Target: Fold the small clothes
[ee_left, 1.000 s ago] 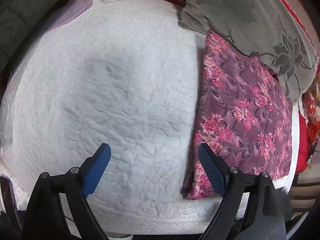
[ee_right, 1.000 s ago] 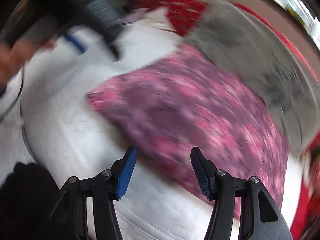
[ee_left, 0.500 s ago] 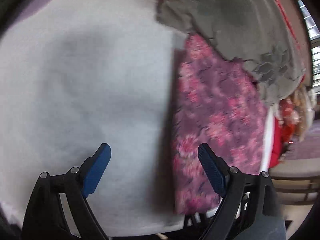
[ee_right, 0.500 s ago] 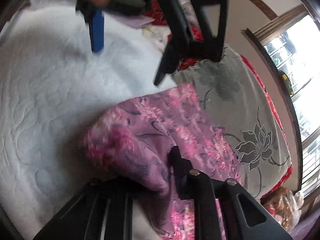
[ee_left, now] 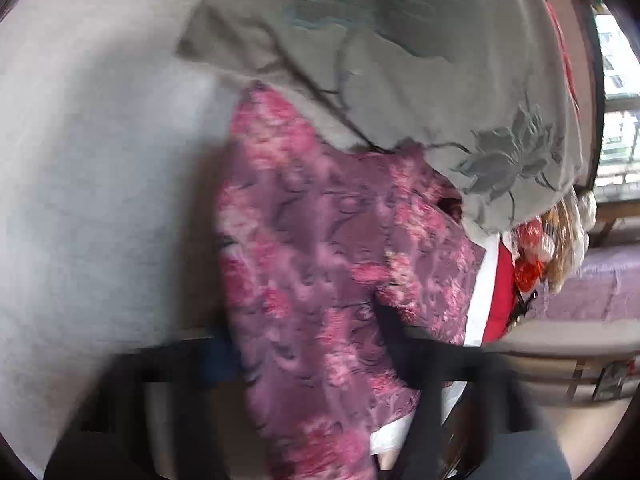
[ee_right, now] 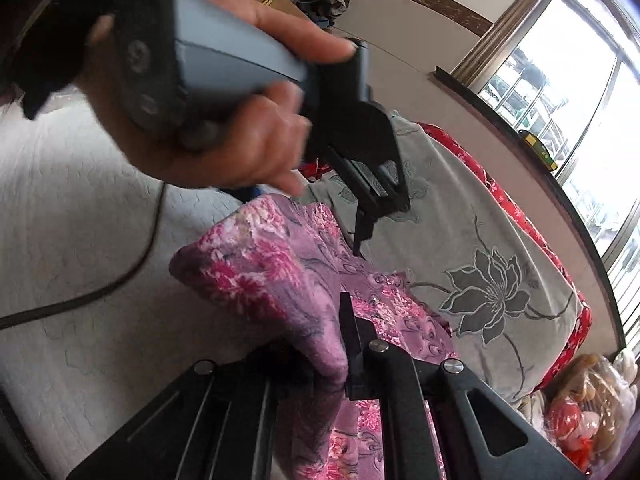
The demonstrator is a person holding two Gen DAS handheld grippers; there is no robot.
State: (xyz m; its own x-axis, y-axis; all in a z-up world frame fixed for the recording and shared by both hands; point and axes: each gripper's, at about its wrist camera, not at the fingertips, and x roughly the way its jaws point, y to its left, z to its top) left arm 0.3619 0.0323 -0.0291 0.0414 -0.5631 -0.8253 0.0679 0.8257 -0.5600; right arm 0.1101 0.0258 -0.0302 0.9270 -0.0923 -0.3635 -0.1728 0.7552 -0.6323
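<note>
A purple garment with pink flowers (ee_left: 320, 264) lies on the white quilted bed (ee_left: 100, 168), its far edge under a grey blanket. My left gripper (ee_left: 308, 344) is blurred, with the near edge of the garment between its fingers. In the right wrist view the left gripper (ee_right: 360, 184) hangs over the raised cloth, held by a hand. My right gripper (ee_right: 340, 368) is shut on a fold of the garment (ee_right: 272, 276) and lifts it off the bed.
A grey blanket with a flower print (ee_right: 480, 280) covers the bed's right side, over a red patterned cover (ee_right: 520, 216). A black cable (ee_right: 100, 292) crosses the white quilt. Bags (ee_right: 588, 404) sit by the bed under the window.
My left gripper has moved right onto the garment's near edge and its fingers have come together. My right gripper stays shut on the fold and has lifted it higher.
</note>
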